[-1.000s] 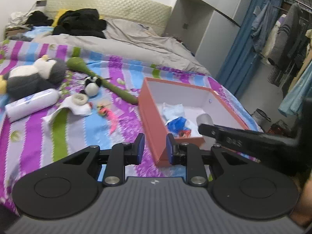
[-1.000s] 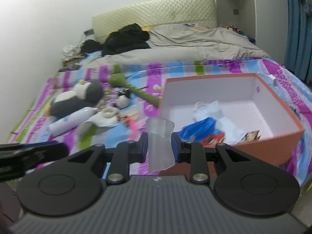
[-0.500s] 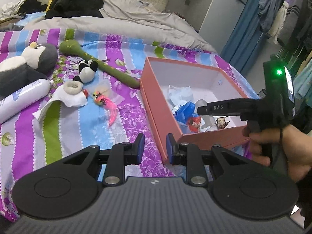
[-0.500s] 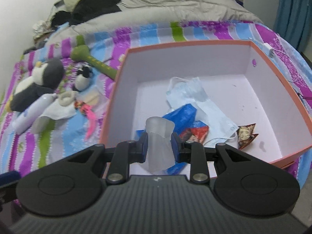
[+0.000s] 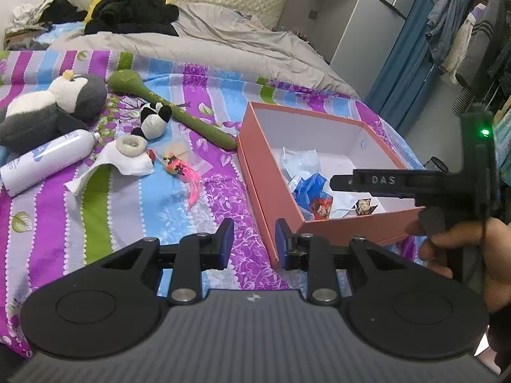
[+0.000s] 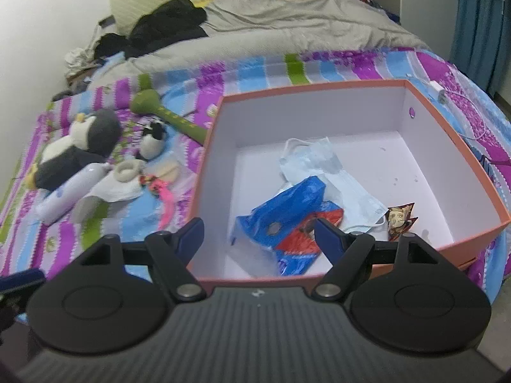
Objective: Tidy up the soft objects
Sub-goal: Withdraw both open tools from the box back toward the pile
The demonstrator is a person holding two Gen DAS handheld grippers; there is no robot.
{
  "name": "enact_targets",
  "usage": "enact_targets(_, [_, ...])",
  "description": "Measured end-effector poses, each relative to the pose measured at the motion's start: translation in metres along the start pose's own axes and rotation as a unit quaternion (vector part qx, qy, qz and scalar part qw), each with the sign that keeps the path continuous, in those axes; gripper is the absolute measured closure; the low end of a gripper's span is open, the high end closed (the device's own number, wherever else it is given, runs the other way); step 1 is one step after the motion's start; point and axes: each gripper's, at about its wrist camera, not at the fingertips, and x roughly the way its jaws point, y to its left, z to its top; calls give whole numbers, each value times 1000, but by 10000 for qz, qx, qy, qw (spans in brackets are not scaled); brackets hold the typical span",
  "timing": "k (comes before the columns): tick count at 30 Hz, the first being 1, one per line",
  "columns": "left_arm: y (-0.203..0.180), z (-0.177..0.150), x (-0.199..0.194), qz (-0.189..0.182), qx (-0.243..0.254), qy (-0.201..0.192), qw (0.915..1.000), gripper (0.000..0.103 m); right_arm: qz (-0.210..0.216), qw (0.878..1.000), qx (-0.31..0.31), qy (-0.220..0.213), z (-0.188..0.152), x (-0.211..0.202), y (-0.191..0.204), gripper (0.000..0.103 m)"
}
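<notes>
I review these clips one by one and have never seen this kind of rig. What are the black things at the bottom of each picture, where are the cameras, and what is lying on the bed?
There is no robot. A person holds two hand-held grippers, each with a fisheye camera looking along its two fingers. One picture comes from the left gripper, which also sees the right one from the side. The other comes from the right gripper, held over the orange box. Both are open and hold nothing.

Inside the box lie a face mask, a blue bag and small printed packets.

On the striped bedspread beside the box lie a penguin plush, a small panda plush, a long green plush, a white bottle, a white cloth and a pink toy.
</notes>
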Motion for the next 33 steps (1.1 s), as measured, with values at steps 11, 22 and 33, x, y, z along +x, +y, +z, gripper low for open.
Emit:
enact_targets(11, [2, -15, -32, 83, -31, -269, 9996, 70, 559, 9969, -119, -547, -31, -61, 28, 25])
enact_targets(22, [16, -42, -69, 213, -226, -450, 9985, 70, 1001, 9925, -298, -639, -77, -98, 63, 25])
enact_targets(33, [51, -57, -72, 442, -595, -492, 9960, 56, 1144, 9905, -555, -528, -90, -84, 90, 25])
